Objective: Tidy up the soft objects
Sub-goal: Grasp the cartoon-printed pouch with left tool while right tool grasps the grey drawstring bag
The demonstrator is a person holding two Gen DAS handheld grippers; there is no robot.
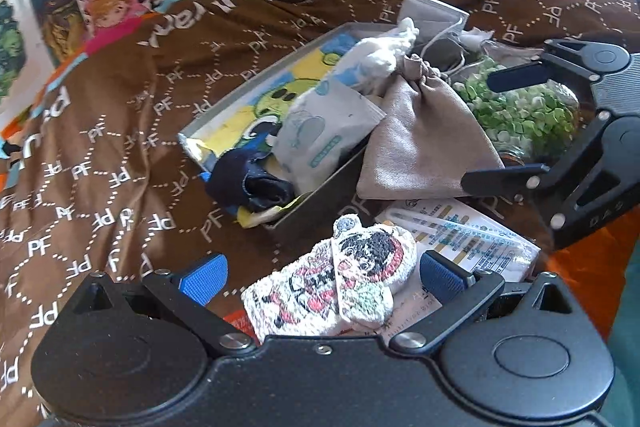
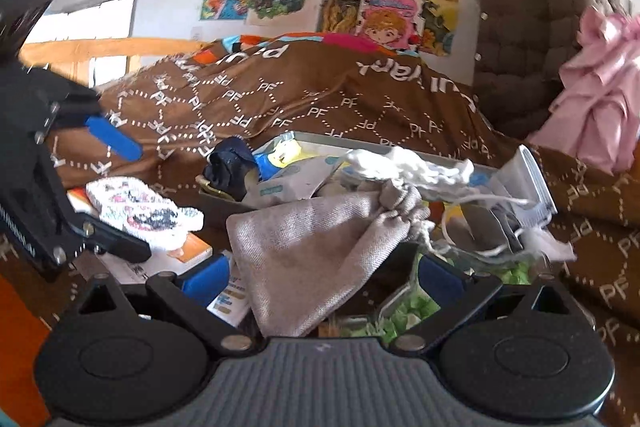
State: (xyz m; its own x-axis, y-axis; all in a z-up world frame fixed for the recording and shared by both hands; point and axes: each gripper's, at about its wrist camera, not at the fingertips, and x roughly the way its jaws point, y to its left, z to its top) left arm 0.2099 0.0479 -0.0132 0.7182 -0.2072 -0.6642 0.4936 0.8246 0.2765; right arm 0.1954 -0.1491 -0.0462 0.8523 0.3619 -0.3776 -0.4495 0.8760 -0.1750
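Observation:
A small white towel [image 1: 332, 283] printed with cartoon figures lies on a printed carton between the blue pads of my left gripper [image 1: 322, 277], which is open around it. The right wrist view shows the towel [image 2: 140, 215] between the same left gripper's [image 2: 116, 193] fingers. A grey drawstring pouch [image 2: 312, 247] lies between the pads of my right gripper [image 2: 323, 275], also open. From the left wrist view the pouch [image 1: 420, 135] leans against the tin tray [image 1: 192, 141], with my right gripper [image 1: 510, 125] beside it.
The tray holds a tissue pack [image 1: 324, 131], a white knit cloth [image 1: 384, 55] and a dark blue cloth [image 1: 248, 187]. A clear container of green split peas [image 1: 528, 115] sits under the right gripper. A brown patterned blanket [image 1: 100, 155] covers the surface. A grey box [image 1: 432, 15] stands behind.

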